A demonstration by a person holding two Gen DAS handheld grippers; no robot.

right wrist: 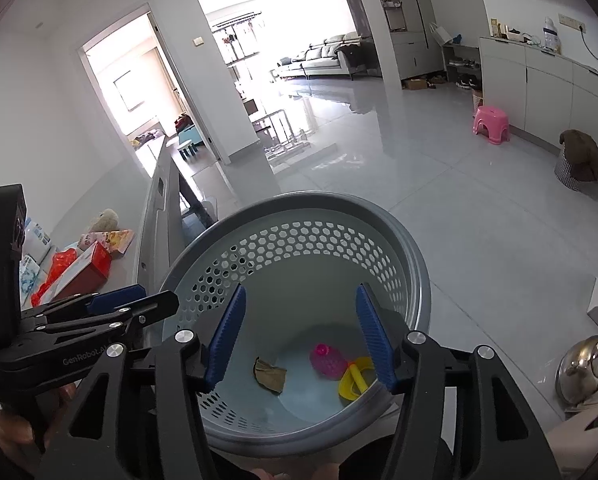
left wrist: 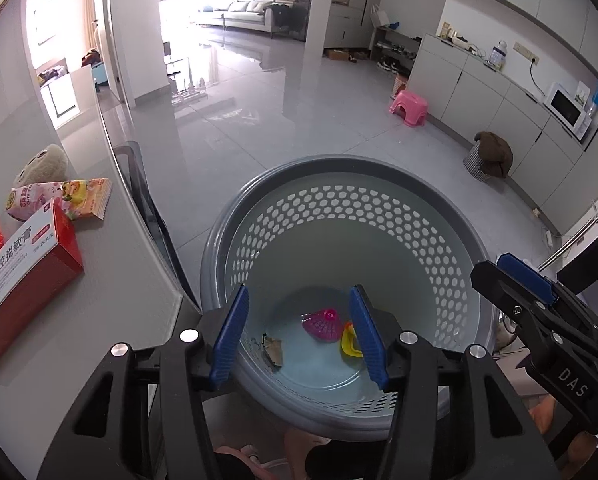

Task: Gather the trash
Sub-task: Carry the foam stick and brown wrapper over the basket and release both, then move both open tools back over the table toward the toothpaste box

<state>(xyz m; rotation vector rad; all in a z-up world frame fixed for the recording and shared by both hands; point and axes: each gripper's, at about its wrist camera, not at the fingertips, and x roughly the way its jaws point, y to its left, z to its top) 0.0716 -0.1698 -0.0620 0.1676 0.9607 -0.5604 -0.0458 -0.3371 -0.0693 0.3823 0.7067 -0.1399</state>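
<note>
Grey basket (left wrist: 227, 240) beside the table (left wrist: 111, 280) holds scraps; both grippers' jaws gape wide, gripping nothing.

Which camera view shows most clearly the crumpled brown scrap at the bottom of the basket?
The right wrist view: the brown scrap lies whole and unobstructed on the basket floor. In the left wrist view the scrap is smaller, close beside a blue pad of the left tongs.

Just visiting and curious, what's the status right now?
Both claws, left and right, open and empty over the basket. Pink piece, yellow piece and brown scrap lie inside. Nothing in the way.
</note>
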